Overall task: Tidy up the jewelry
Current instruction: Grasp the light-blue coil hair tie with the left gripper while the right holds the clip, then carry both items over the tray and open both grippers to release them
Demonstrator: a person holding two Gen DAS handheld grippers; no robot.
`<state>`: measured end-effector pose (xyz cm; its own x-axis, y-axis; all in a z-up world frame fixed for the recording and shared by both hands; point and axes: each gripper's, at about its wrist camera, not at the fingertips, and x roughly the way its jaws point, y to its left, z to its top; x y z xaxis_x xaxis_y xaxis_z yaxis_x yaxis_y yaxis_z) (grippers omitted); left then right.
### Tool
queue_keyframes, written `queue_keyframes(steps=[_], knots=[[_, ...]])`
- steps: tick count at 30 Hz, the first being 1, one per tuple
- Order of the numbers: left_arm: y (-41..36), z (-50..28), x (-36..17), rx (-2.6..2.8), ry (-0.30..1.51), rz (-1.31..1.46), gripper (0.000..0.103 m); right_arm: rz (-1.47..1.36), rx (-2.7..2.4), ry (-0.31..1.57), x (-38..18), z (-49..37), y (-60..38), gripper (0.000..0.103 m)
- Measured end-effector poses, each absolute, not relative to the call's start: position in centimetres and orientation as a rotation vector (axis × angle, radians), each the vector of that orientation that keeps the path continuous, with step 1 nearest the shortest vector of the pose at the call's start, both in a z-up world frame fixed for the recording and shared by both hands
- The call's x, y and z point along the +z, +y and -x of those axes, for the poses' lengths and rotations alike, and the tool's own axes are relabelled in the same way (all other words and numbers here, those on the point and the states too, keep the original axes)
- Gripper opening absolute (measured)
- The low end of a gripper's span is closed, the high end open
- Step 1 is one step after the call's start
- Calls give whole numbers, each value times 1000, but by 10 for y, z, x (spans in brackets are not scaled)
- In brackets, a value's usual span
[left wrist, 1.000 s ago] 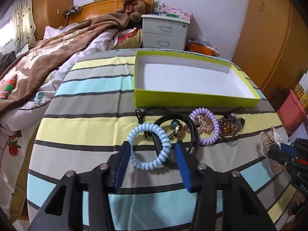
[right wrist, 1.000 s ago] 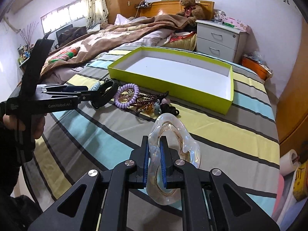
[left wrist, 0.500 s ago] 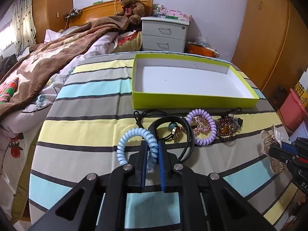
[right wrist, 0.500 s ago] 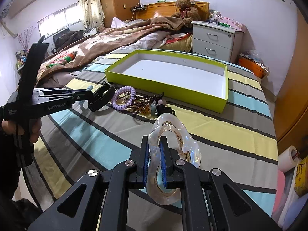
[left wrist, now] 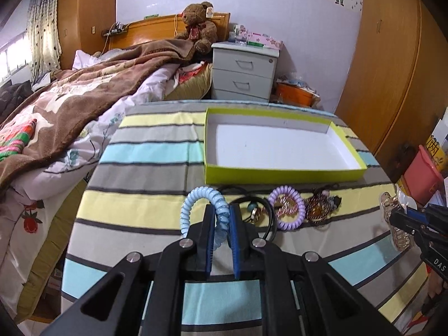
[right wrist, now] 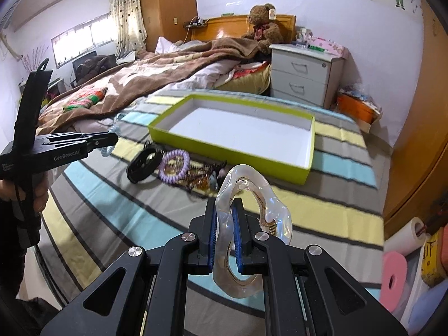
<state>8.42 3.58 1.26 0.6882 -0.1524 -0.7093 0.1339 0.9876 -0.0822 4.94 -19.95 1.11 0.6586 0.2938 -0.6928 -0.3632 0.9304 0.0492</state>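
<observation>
My left gripper point(left wrist: 221, 216) is shut on a pale blue spiral hair tie point(left wrist: 196, 199) and holds it a little above the striped cloth. My right gripper point(right wrist: 225, 211) is shut on a clear plastic hair claw point(right wrist: 266, 196), also held off the table. Ahead lies an open lime-green box point(left wrist: 280, 175) with a white inside, nothing in it. In front of the box sit a black band point(left wrist: 270, 210), a purple spiral hair tie point(left wrist: 288, 211) and a brown beaded piece point(left wrist: 320, 210). The left gripper point(right wrist: 112, 137) also shows at the left of the right wrist view.
The striped tablecloth point(left wrist: 140, 151) covers a round table beside a bed with a brown blanket point(left wrist: 70, 106). A white nightstand point(left wrist: 243, 70) and a teddy bear point(left wrist: 200, 25) stand behind. A red bin point(left wrist: 422, 176) sits at the right edge.
My left gripper closed on the blue spiral hair tie and lifted it off the cloth. The right gripper rose slightly, still holding the clear claw.
</observation>
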Motion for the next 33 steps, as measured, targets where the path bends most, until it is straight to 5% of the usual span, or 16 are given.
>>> queue_keyframes(steps=[16,33], knots=[[17,-135,47,-226,748,11,11,166,303,732,49,-112,-200,11],[-23,-228,13,-287,842,-28,11,181,248,884,1,-227,-202,11]])
